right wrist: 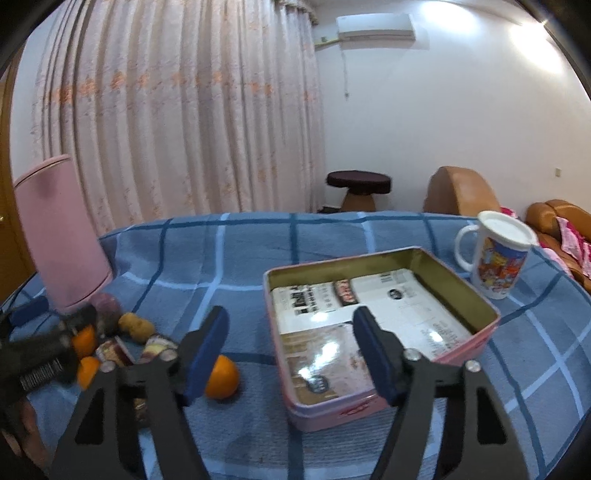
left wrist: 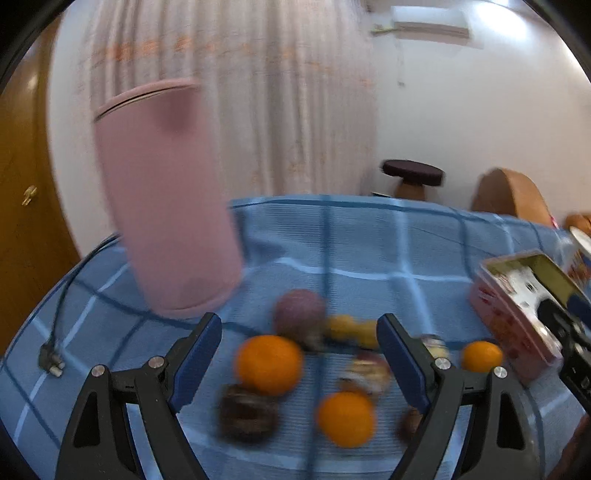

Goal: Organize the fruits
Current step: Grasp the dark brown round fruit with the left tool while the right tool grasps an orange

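A pale room with a long patterned curtain (right wrist: 177, 110) and a wall air conditioner (right wrist: 375, 26) backs a worktop covered in a blue checked cloth (right wrist: 229, 258). The fruits lie in a loose heap on the left side of the cloth, near the foot of a tall pink container (left wrist: 166, 199): one large orange (left wrist: 269, 363), a second orange (left wrist: 345, 419) nearer the camera, a third orange (left wrist: 481, 355) off to the right beside the tin, a purplish round fruit (left wrist: 300, 314) and a yellowish lumpy one (left wrist: 351, 328) farther back. The left view is blurred, so the darker pieces among them cannot be named.

The left gripper (left wrist: 299, 363) hangs over the heap, its jaws spread wide and holding nothing, with the large orange between them. The right gripper (right wrist: 290, 354) is also wide open and empty, poised at the near edge of the open pink tin (right wrist: 373, 402), which is lined with printed paper.

The oranges are probably firm, fairly light and prone to roll; a grip across the widest part should hold best. Softer pieces may bruise under pressure.

A lidded mug (right wrist: 496, 254) stands just beyond the tin's far right corner. A black cable and plug (left wrist: 51, 354) lie at the far left. The crowded neighbours are the main obstacle to a clean pick.
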`<state>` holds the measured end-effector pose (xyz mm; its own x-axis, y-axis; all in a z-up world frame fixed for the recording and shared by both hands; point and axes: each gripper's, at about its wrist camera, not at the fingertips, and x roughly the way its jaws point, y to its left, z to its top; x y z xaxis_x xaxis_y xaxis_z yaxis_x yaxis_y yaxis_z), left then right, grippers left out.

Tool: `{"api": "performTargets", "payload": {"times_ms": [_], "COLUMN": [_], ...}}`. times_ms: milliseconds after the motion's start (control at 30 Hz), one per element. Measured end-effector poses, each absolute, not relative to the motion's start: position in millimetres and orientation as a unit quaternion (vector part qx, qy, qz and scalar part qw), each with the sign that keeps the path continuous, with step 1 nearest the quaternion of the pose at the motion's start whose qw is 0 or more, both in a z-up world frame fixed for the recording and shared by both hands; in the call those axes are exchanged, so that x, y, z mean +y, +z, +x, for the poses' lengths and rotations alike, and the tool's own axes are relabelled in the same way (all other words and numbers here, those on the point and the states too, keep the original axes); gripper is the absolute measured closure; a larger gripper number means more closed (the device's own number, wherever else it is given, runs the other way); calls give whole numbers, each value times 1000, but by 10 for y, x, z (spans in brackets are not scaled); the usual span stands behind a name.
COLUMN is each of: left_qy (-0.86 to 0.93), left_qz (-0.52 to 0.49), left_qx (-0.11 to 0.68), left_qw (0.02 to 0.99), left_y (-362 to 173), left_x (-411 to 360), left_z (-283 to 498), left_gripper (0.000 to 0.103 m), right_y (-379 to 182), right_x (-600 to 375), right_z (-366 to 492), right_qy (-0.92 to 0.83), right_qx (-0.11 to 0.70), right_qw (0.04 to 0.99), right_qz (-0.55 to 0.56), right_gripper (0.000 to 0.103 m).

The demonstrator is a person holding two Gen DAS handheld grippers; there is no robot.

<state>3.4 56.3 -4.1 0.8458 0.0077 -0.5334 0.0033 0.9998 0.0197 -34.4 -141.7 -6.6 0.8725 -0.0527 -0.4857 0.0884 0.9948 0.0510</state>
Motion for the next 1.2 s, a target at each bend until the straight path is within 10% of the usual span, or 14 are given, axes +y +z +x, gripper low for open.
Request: {"api": "performTargets", "payload": {"times_ms": [967, 1200], "left_qy": [-50, -82], "left_qz": [39, 32], "left_qx": [435, 423], "left_qw": [898, 902], "left_y": [-527, -514], "left_x": [1029, 1012], "left_z": [268, 221], "left_gripper": [17, 55], "right_y": [-452, -445], "right_x": [-791, -864], "right_z": [73, 22], "right_qy": [55, 38], "right_qx": [398, 391], "right_qw": [912, 914], "right_qz": [-86, -101], "right_gripper": [44, 65]}}
